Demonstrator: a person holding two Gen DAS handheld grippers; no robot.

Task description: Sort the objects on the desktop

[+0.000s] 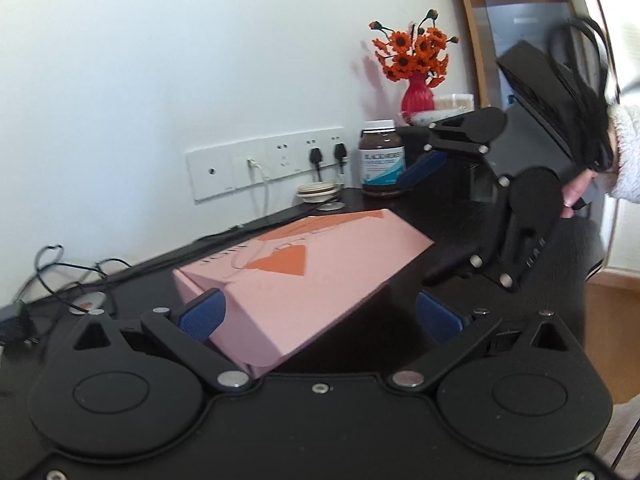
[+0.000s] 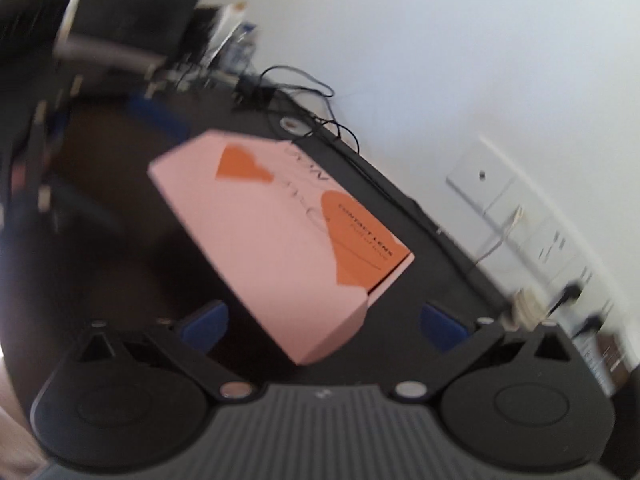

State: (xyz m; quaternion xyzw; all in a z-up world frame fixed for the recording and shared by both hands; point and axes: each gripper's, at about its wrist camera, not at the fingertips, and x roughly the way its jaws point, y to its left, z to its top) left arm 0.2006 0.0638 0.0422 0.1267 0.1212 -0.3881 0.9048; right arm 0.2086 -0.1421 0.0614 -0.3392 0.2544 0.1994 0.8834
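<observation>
Pink cardboard filled the middle of the left wrist view: the pink box (image 1: 304, 280) lay on the dark desk (image 1: 448, 216), and the left gripper (image 1: 320, 314) had its blue pads spread wide, one on each side of the near end of the box. The left pad looked very close to the box, but it could not be told if it touched. Across the desk, the right gripper (image 1: 424, 232) hung just past the far corner of the box, held by a hand (image 1: 576, 192) in a fluffy white sleeve (image 1: 628, 152), with its pads apart too. A brown bottle (image 1: 382, 160) and a red vase (image 1: 418, 94) of orange flowers stood near the wall, behind that gripper. If it swung back fast, it might bump the bottle or tip the vase. In the right wrist view, which was blurry, the same pink box (image 2: 280, 240) sat between the open pads of the right gripper (image 2: 324, 322), with nothing pinched. The box was wide and its flap looked a little open at one end. If the pads closed on only a corner, the box might slip, twist or pop open. Thin black wires (image 2: 320, 120) lay by the far end of the box and might snag if it got pushed that way.
</observation>
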